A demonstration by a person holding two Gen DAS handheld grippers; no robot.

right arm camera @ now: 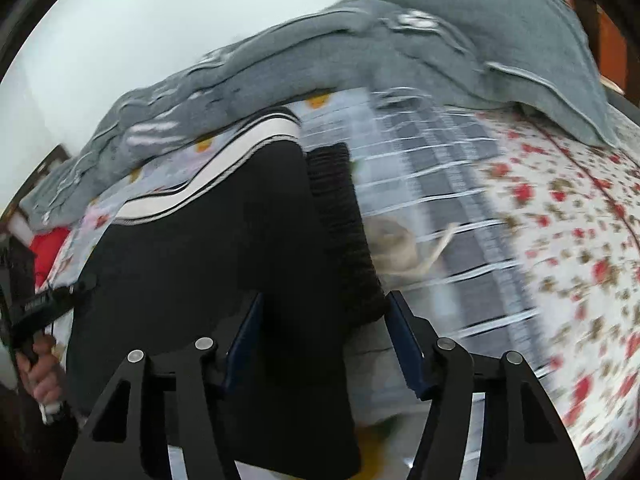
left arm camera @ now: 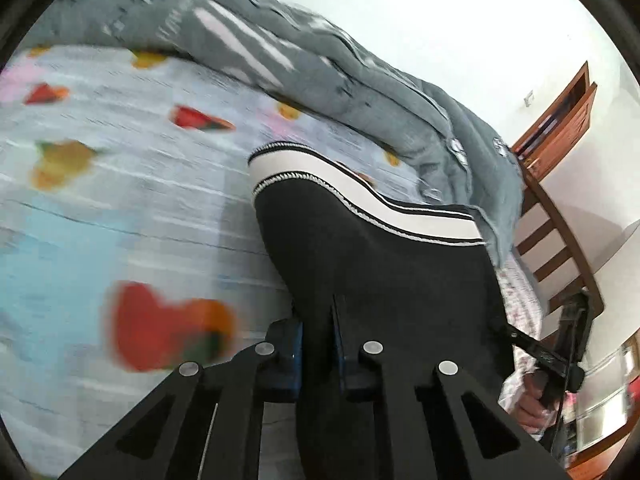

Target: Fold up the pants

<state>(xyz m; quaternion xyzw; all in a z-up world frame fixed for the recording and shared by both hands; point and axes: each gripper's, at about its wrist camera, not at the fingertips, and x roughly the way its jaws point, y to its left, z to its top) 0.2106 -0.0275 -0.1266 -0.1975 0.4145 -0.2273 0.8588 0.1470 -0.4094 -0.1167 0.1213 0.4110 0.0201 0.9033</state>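
**A:** Edges and open room?

**B:** The bed carries everything. A grey quilt is heaped along its far edge against a white wall. A wooden headboard closes one end. The pale fruit-print sheet lies bare on the left gripper's outer side; on the right gripper's outer side, a checked cloth and then a red-flowered sheet are unoccupied.

**A:** Materials?

**B:** The pants are black knit with a white, black-edged side stripe that curves along their far edge. A ribbed black band ends them on the right gripper's side. Both views are motion-blurred.

**A:** Grippers?

**B:** The left gripper is clenched on a fold of the pants, with cloth running up between its blue pads. The right gripper stands released; its jaws straddle the ribbed end, and the pads are clear of the fabric. A hand holds the left gripper at the pants' opposite end.
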